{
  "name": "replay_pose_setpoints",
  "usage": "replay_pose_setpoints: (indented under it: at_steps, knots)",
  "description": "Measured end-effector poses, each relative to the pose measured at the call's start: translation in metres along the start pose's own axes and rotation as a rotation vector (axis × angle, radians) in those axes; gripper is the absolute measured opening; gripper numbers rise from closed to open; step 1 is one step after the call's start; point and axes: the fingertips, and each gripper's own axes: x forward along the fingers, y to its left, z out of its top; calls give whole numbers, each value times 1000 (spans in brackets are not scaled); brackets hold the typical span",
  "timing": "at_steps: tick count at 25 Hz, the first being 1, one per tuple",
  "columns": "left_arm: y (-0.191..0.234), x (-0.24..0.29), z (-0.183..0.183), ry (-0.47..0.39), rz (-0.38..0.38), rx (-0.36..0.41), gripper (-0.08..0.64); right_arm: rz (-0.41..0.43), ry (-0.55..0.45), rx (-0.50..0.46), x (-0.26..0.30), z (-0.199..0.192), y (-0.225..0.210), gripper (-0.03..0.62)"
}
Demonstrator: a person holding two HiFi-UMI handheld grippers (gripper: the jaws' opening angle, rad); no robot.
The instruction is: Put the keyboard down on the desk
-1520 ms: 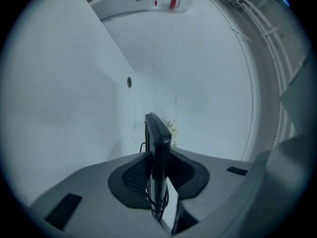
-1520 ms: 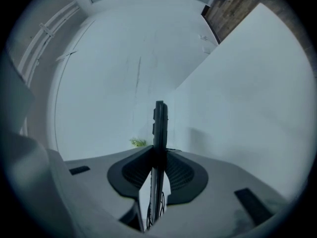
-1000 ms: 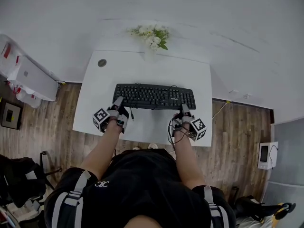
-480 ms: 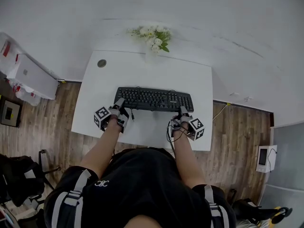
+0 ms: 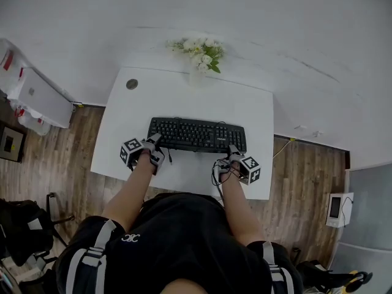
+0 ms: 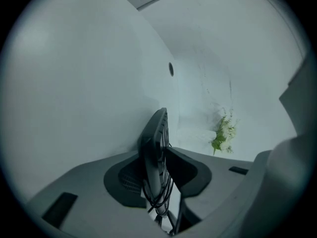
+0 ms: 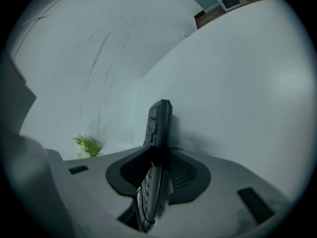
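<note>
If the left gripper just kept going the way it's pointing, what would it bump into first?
The keyboard: its near edge already sits between the left gripper's opening jaws. Beyond it lies only bare white desk, then probably the wall.

**both grippers letting go, arms stretched forward**

both bare forearms reach forward from the body and run almost parallel. the left forearm (image 5: 130,187) angles slightly outward, and the right forearm (image 5: 236,202) runs nearly straight. the left gripper (image 5: 153,141) points away from the body, with its marker cube on the outer left side. its fingers (image 6: 184,168) are opening, with the near edge of the keyboard (image 5: 197,135) between them. the right gripper (image 5: 233,150) mirrors it, cube to the outer right. its fingers (image 7: 185,175) are opening too, around the same edge.
</note>
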Motion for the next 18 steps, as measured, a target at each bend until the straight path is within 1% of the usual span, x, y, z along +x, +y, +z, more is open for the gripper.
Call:
replay_pose_setpoints:
  at_steps: [4, 7, 9, 11, 14, 18]
  knots:
    - [12, -4, -4, 28, 132, -1, 148, -85, -6, -18, -1, -1, -10, 123]
    - [25, -8, -8, 63, 205, -16, 178, -189, -8, -51, -5, 0, -20, 137]
    - [35, -12, -11, 82, 256, -17, 207, -245, 3, -57, -6, -3, -26, 138]
    - [41, -14, -14, 92, 283, -15, 219, -283, 9, -75, -7, -4, -30, 153]
    - [43, -17, -18, 110, 297, -10, 225, -323, 10, -132, -9, -3, -31, 169]
    - [53, -26, -33, 187, 376, 67, 243, -347, 6, -180, -17, 1, -30, 167]
